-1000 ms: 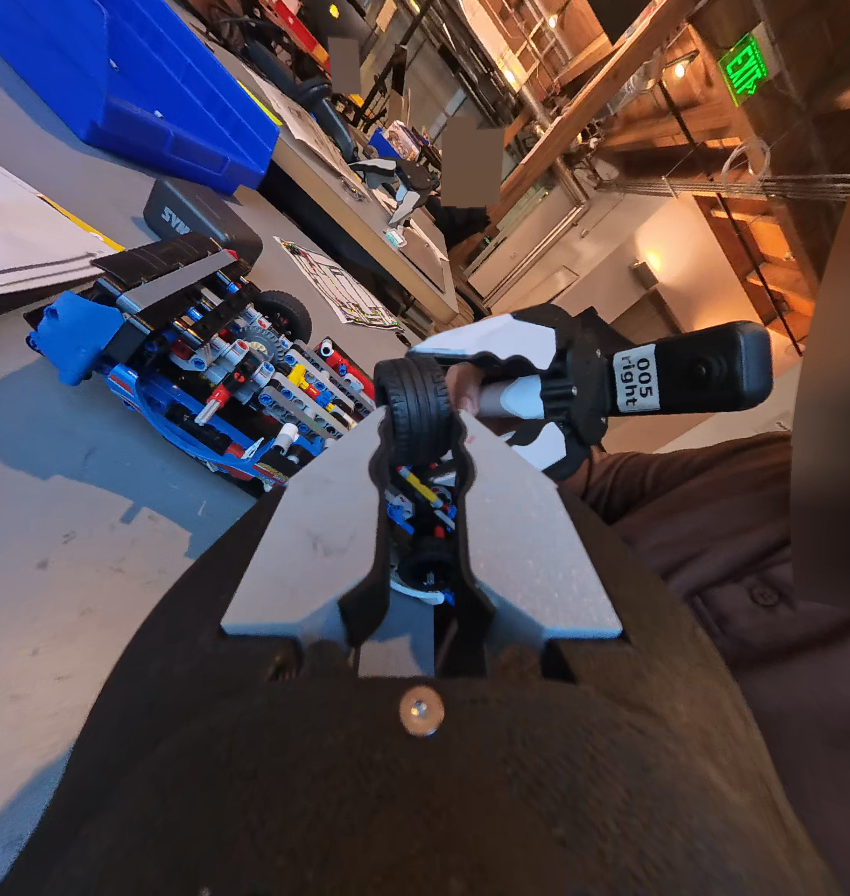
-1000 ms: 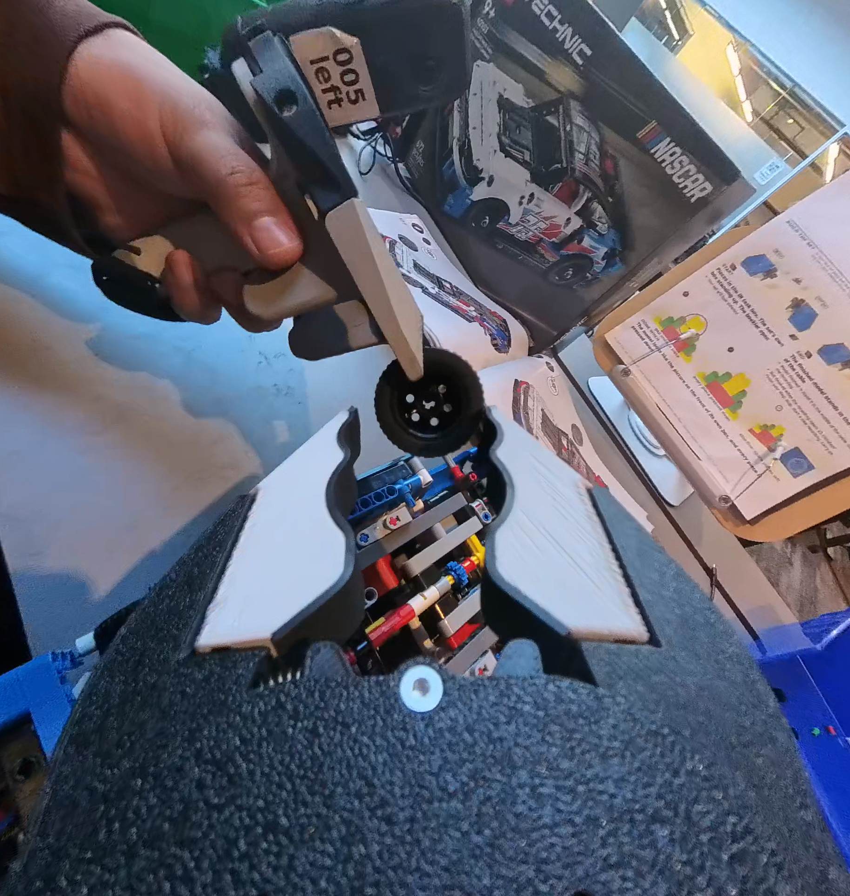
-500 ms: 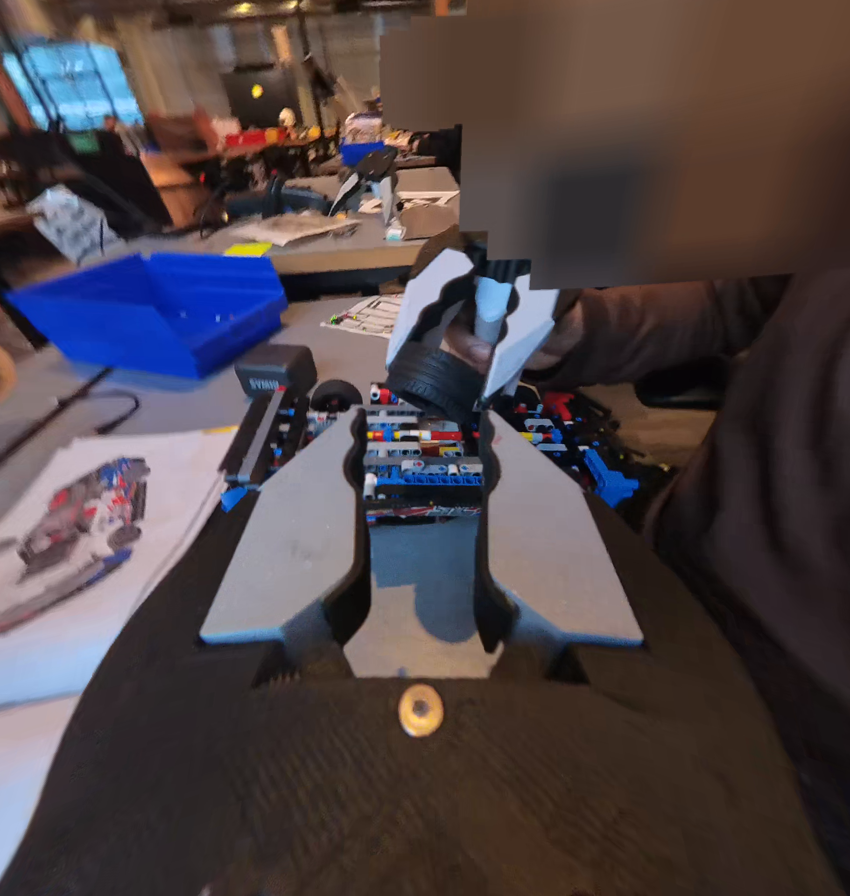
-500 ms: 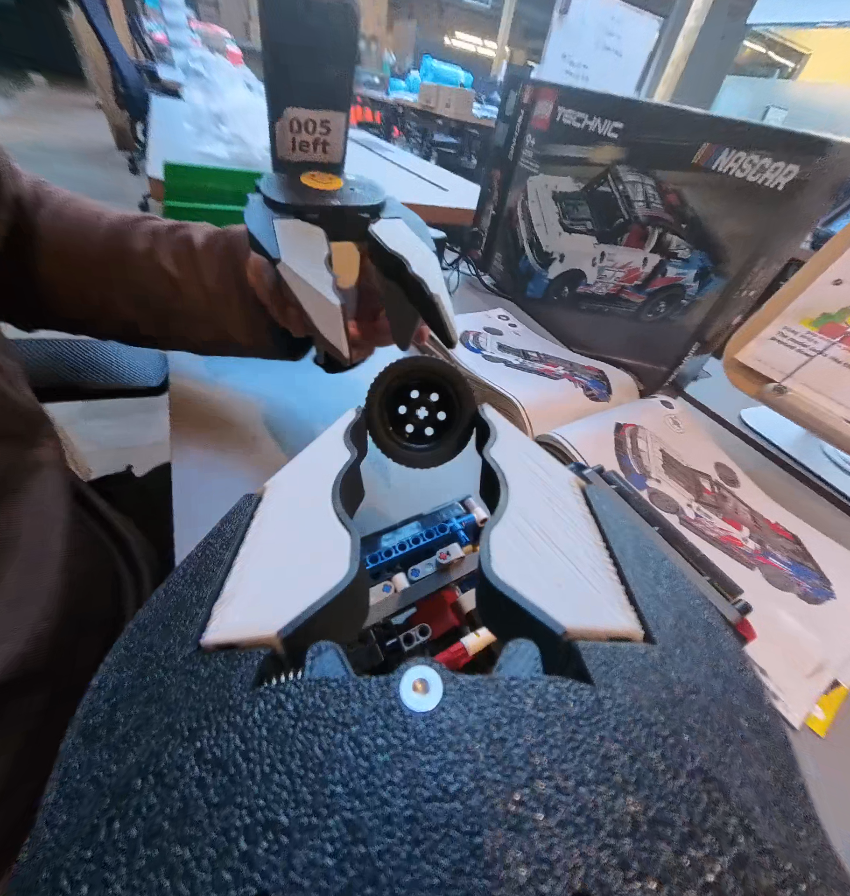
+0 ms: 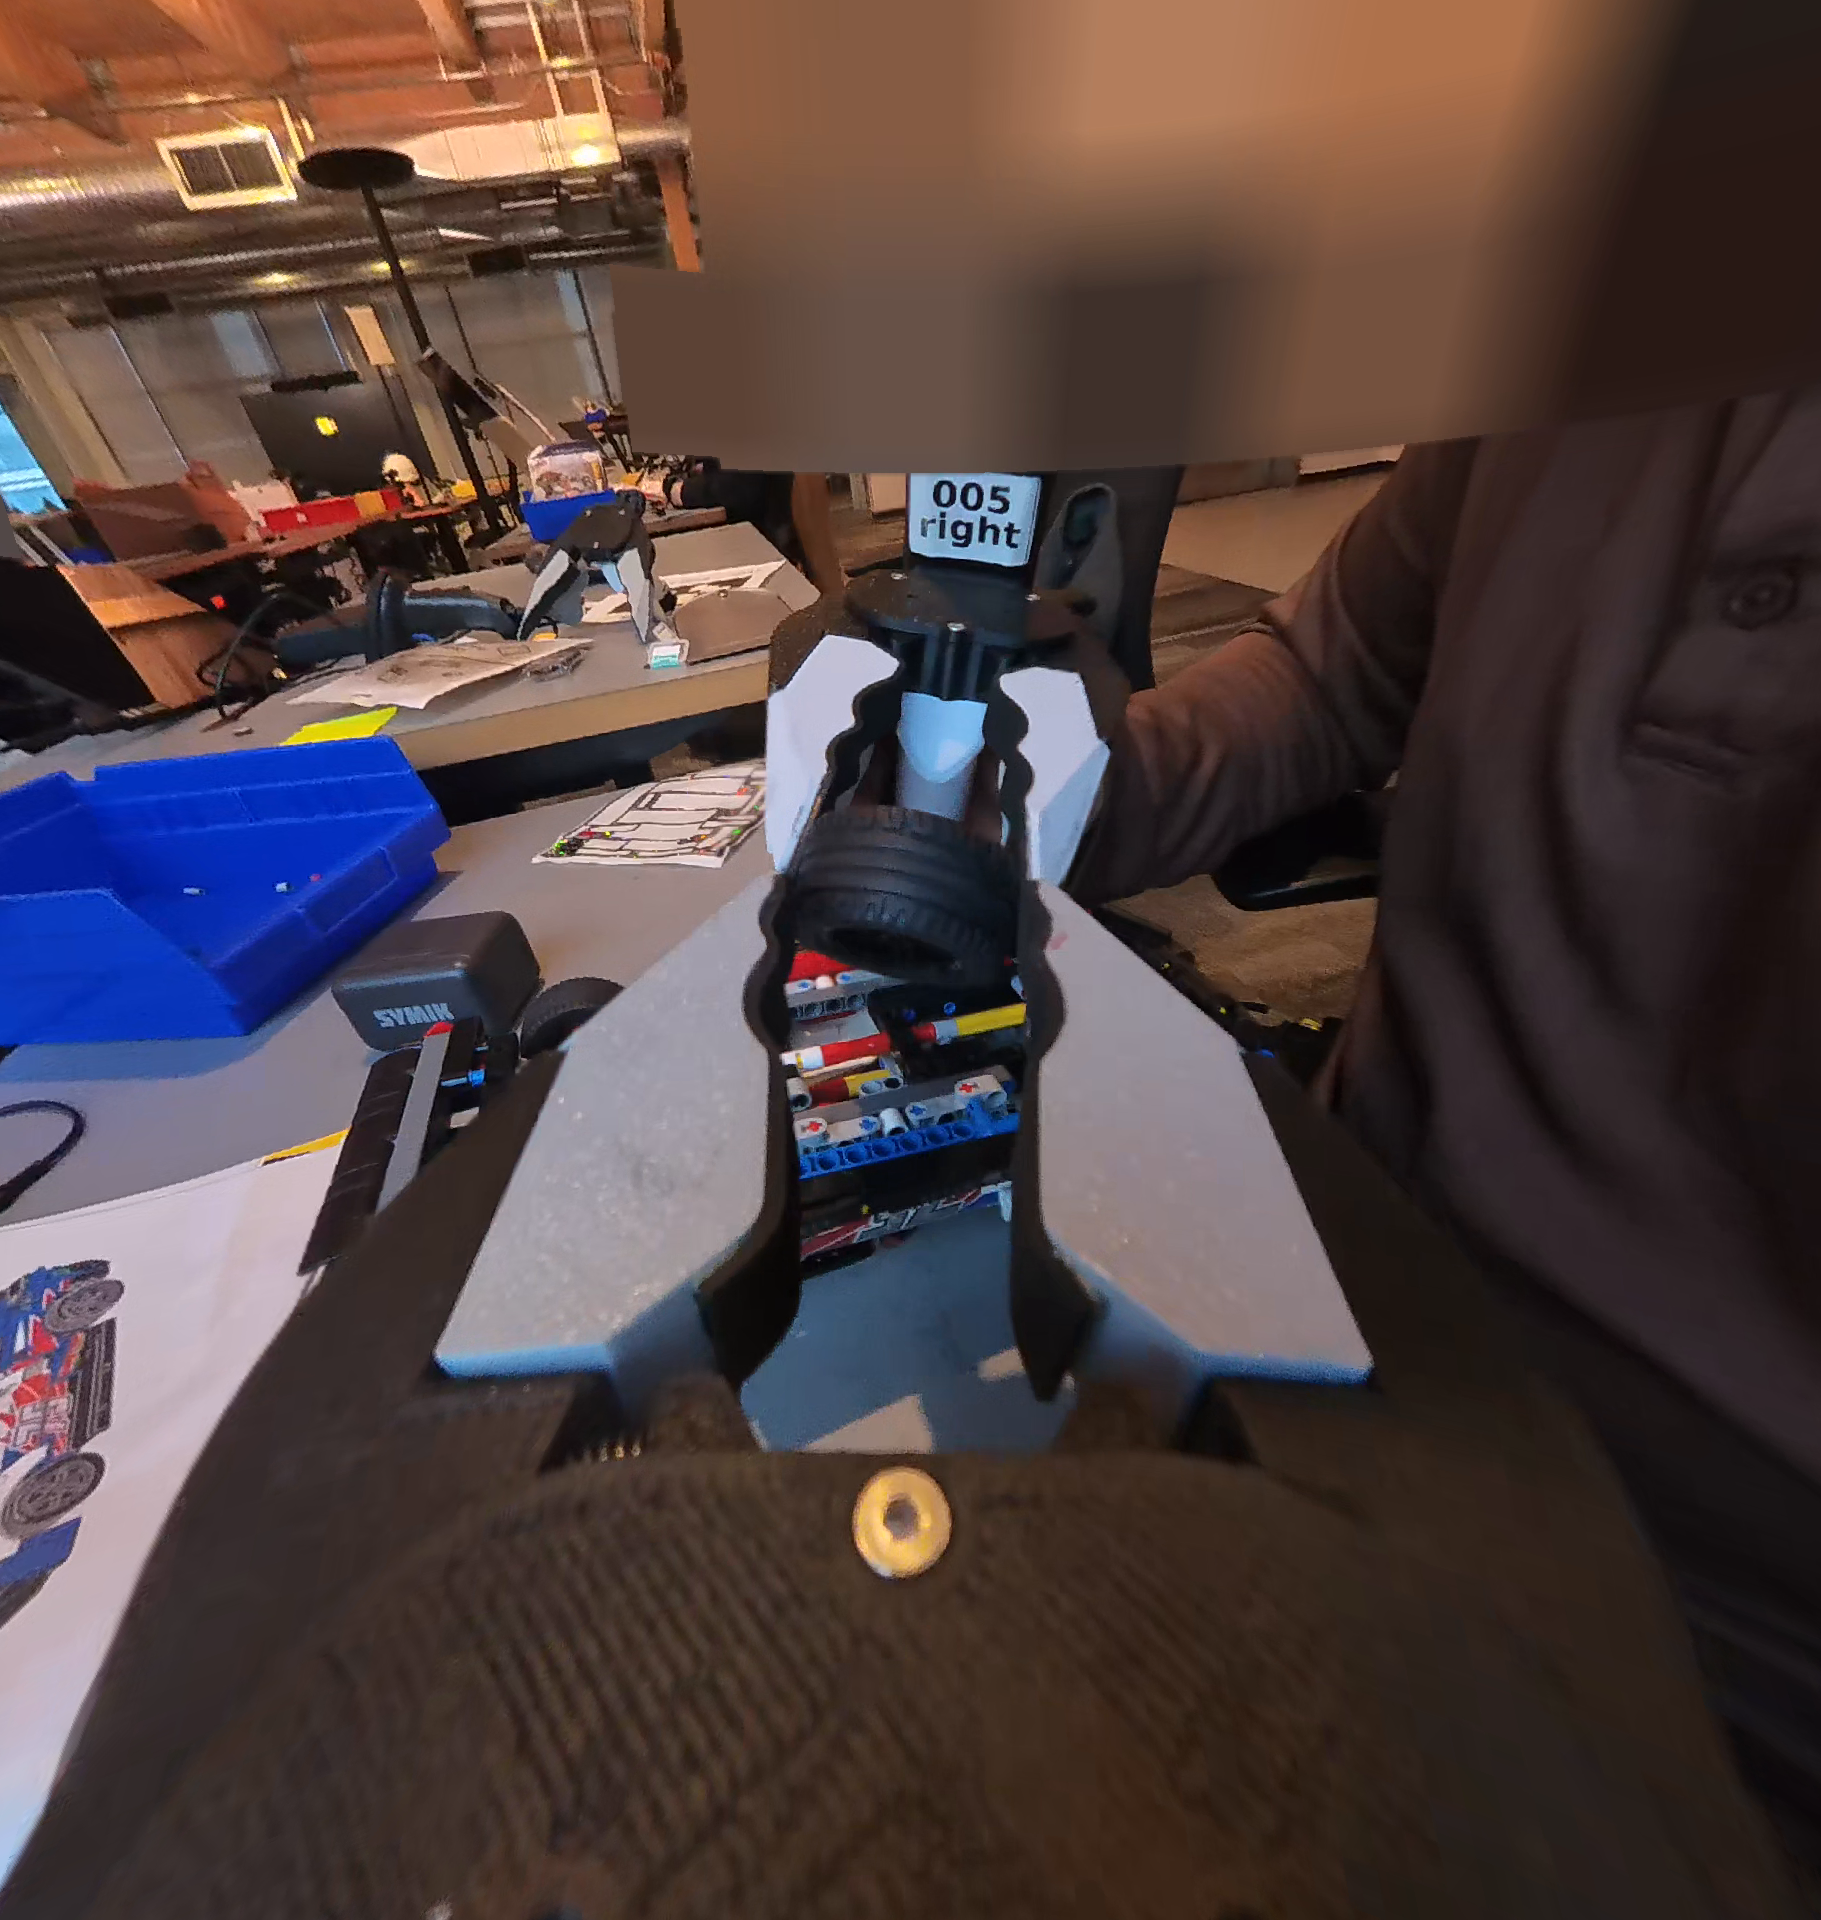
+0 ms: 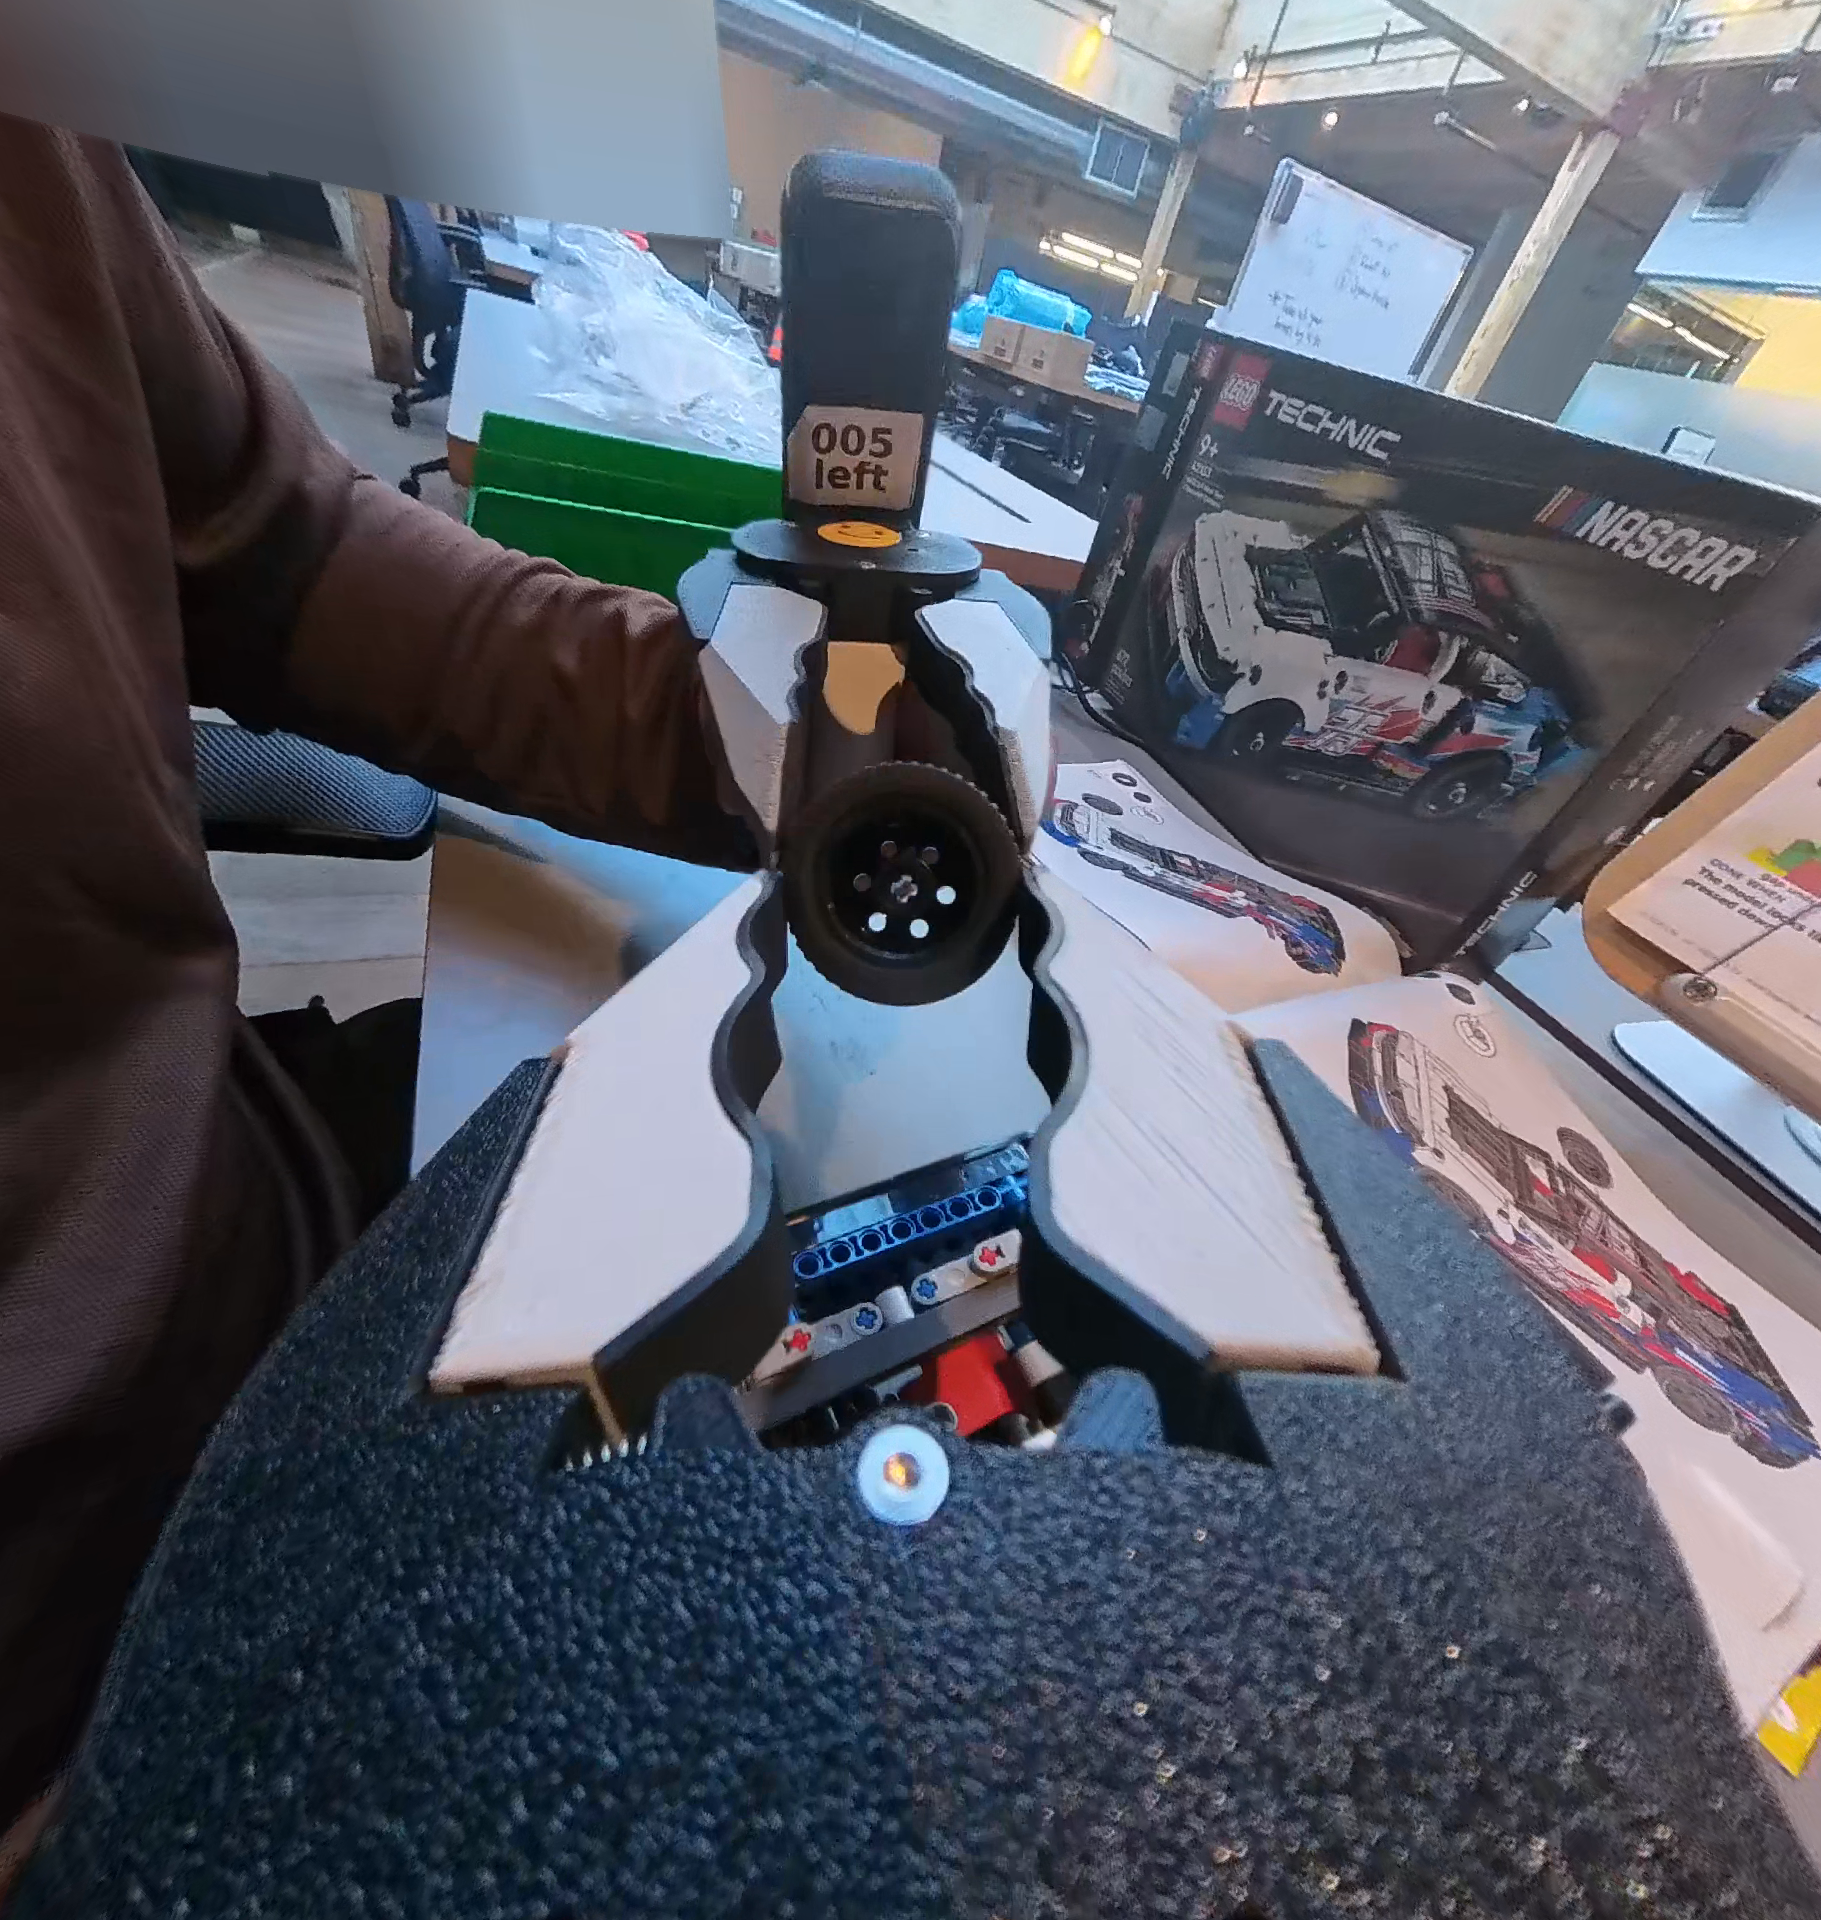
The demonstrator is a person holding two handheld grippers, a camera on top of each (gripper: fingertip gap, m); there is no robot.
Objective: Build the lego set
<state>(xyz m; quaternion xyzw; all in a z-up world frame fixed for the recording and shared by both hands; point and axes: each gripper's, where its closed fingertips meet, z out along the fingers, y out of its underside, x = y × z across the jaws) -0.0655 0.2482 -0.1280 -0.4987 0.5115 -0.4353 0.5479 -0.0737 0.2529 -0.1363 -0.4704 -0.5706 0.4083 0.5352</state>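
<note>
Right gripper [image 6: 902,891] pinches black wheel [image 6: 901,904], left gripper [image 5: 898,906] flanks it, grip unclear; blue bin [image 5: 106,961] holds tiny pieces [image 5: 284,886].

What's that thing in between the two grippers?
A black wheel sits between the left gripper and the right gripper, right at both sets of fingertips. Both wrist views show it.

Both views have levelled from the steep tilt of a second ago. The left gripper [image 5: 901,925], half a second ago apart from the ribbed black rubber wheel [image 6: 901,894] and just nearing it, now faces the right gripper [image 6: 901,914] tip to tip with the wheel between both sets of fingertips, above the blue-and-grey brick car chassis [image 5: 901,1101].
</note>
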